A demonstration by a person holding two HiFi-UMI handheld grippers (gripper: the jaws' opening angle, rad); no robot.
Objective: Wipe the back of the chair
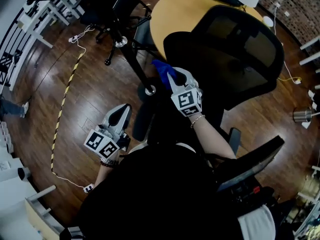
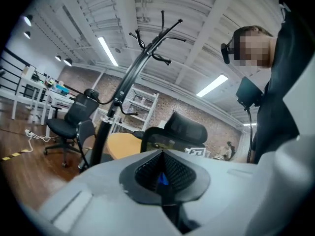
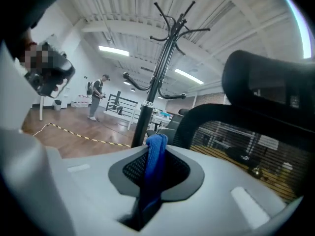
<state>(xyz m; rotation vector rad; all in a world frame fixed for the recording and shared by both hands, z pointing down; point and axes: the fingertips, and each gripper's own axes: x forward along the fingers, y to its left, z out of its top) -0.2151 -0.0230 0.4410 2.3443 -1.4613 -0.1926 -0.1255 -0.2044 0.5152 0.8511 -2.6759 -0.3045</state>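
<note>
Dark clothing on the person's torso [image 1: 150,194] fills the bottom of the head view, and both forearms reach forward from it. The left gripper [image 1: 120,115] is held low over the wooden floor [image 1: 90,96], well to the left of the chair. In the left gripper view its jaws are pressed together with nothing between them.

The right gripper [image 1: 172,78] is held higher and further forward. Its jaws are clamped on a blue cloth [image 1: 162,69]. In the right gripper view a fold of the cloth stands up out of the closed jaws, and the rest runs down between them.

The cloth sits at the left edge of the black office chair [image 1: 235,49], whose mesh back and headrest rise just to the right of the cloth in the right gripper view. Whether the cloth touches the chair back cannot be told.

A black coat stand [image 1: 135,66] stands just left of the right gripper. A round yellow table [image 1: 175,9] lies beyond the chair. A second office chair [image 1: 107,9] stands further off to the left, and a yellow-and-black striped tape [image 1: 67,91] curves across the floor.
</note>
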